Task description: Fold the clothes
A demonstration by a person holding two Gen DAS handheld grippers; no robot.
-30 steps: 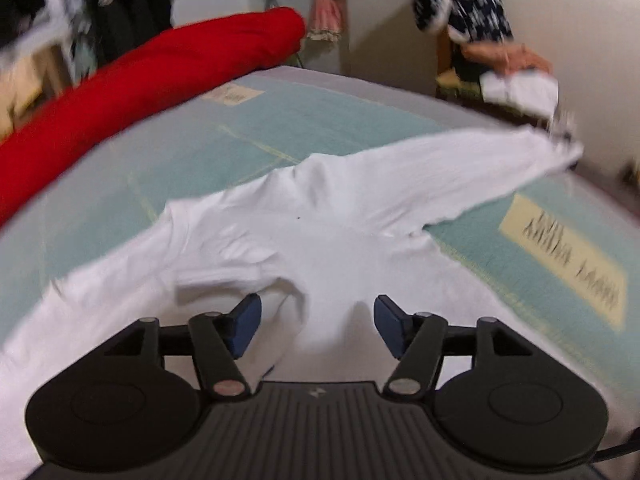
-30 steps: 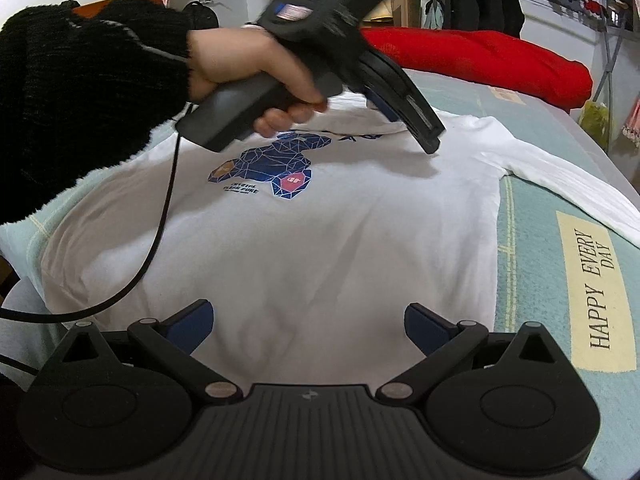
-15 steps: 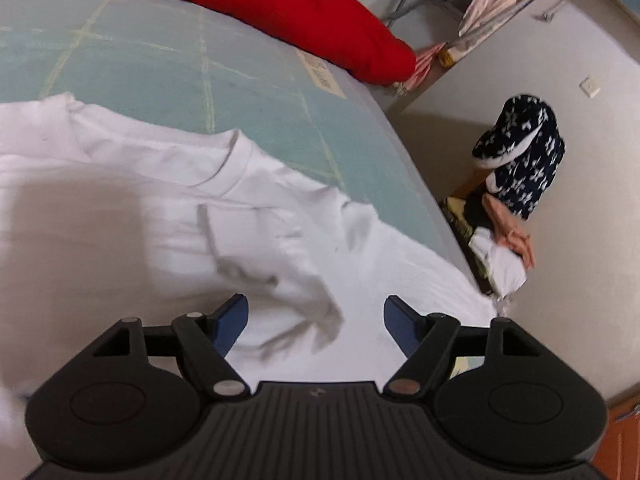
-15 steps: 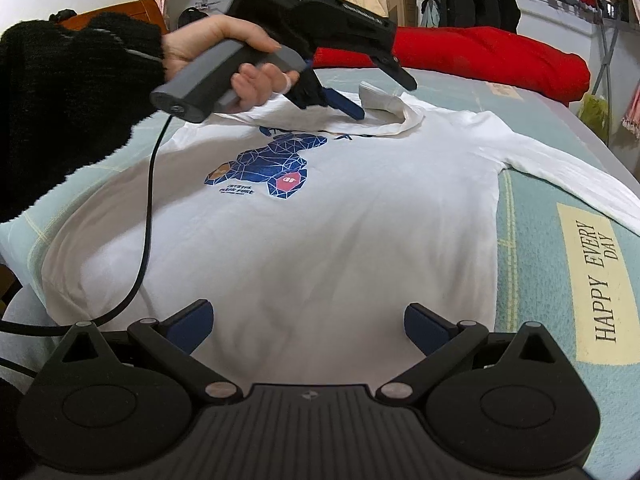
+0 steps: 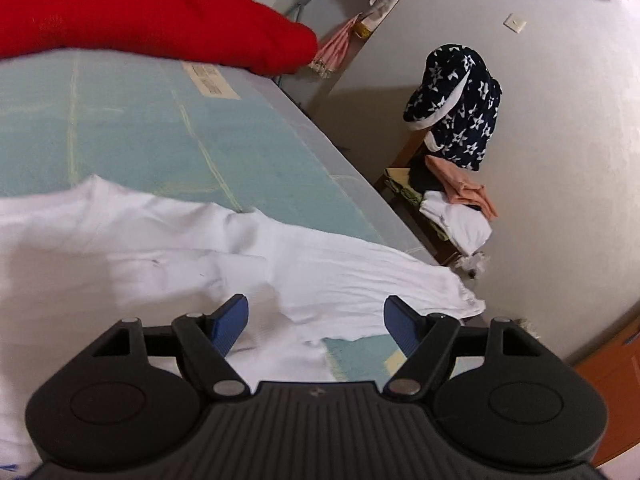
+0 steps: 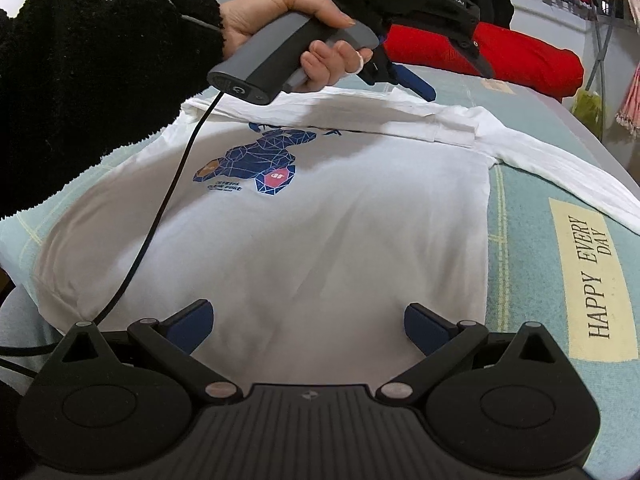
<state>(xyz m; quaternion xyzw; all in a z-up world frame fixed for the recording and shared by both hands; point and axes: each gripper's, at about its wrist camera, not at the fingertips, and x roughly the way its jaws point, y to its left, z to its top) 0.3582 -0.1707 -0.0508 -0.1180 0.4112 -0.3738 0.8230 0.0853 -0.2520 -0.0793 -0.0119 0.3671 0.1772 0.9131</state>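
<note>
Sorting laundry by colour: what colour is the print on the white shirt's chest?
Mostly dark blue print, with a small red patch; right wrist view.

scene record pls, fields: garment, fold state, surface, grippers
garment: white shirt, blue print on the chest, face up
fold state: one sleeve laid across the top of the chest; other sleeve still stretched out sideways
surface: teal bed cover; red blanket at far edge
left gripper: jaws open, empty, just been opening, above the shirt
right gripper: jaws open, empty, over the hem
</note>
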